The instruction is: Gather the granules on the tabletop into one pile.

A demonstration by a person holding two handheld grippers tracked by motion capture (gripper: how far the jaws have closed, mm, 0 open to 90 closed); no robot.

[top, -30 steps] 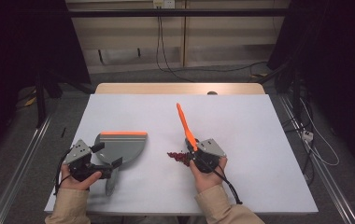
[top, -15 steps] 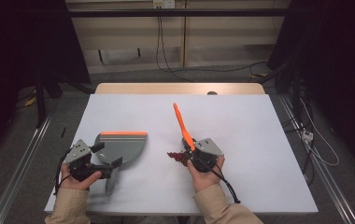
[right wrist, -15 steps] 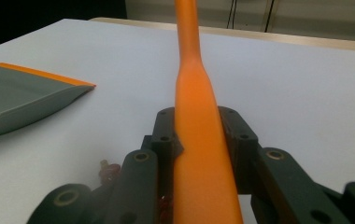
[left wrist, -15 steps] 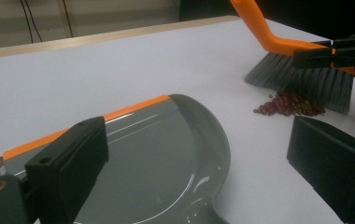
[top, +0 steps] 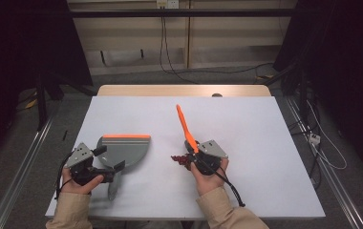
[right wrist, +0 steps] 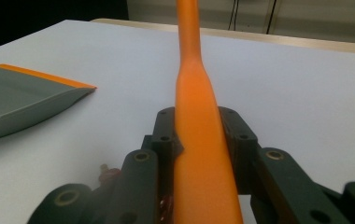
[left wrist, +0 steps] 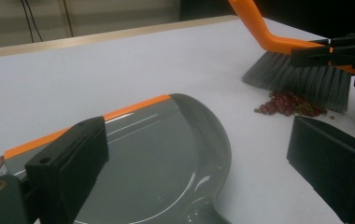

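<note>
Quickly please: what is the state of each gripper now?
Left gripper: open, jaws apart around the dustpan, not clamping it.
Right gripper: shut on the orange brush.

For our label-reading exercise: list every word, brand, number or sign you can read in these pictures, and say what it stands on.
None can be read.
Dustpan: plain grey with an orange edge, no lettering.
Brush: plain orange handle.
Left gripper and right gripper: no readable marks.
</note>
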